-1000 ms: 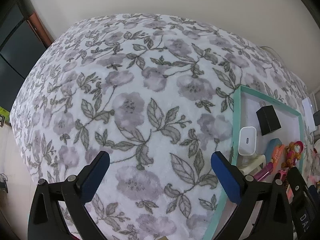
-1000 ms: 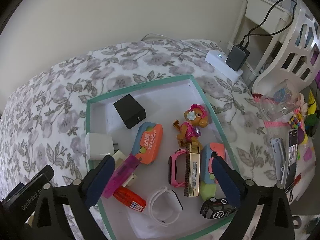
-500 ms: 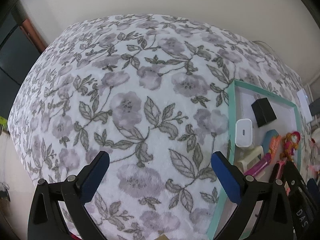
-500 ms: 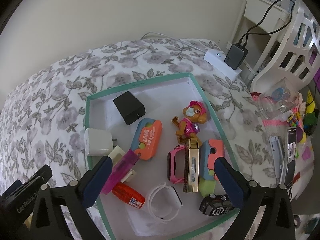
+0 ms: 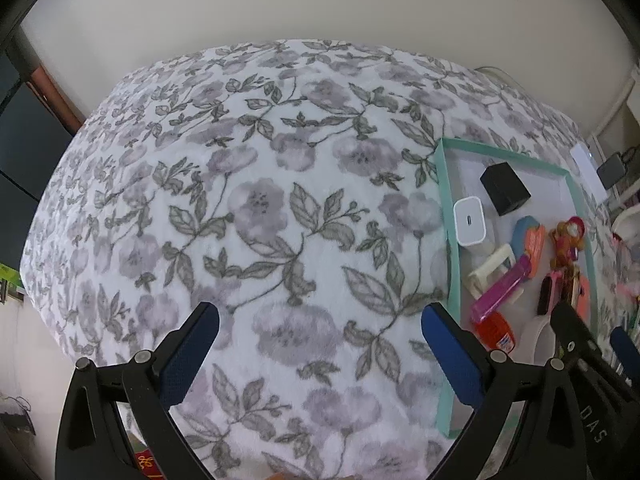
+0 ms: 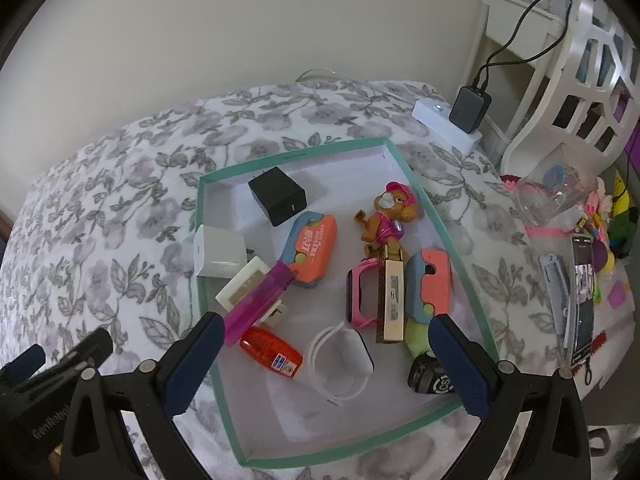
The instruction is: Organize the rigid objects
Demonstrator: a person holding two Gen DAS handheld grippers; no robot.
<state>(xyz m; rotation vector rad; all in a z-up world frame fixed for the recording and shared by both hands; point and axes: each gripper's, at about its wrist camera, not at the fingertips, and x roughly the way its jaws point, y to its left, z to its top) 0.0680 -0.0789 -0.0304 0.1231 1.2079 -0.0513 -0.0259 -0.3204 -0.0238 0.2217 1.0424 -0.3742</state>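
Note:
A teal-rimmed white tray [image 6: 456, 248] lies on the floral bedspread and holds several small items: a black charger [image 6: 277, 196], a white charger [image 6: 219, 253], an orange case [image 6: 314, 246], a toy dog figure [image 6: 390, 214], a purple lighter [image 6: 260, 300], a gold harmonica-like bar [image 6: 392, 300], a pink watch [image 6: 358, 298] and a white watch band [image 6: 340, 362]. My right gripper [image 6: 326, 364] hovers open above the tray's near end, holding nothing. My left gripper [image 5: 318, 358] stands open over bare bedspread, left of the tray [image 5: 450, 216].
A white power strip [image 6: 446, 124] with a dark plug sits past the tray by a white chair [image 6: 568, 80]. Right of the tray lie a phone [image 6: 582, 300], a grey clip [image 6: 556, 296] and colourful trinkets. The bedspread [image 5: 260, 200] drops off at left.
Both grippers have drawn back and risen slightly, so the tray looks a little farther and sits lower right in the left view. Nothing was grasped or moved.

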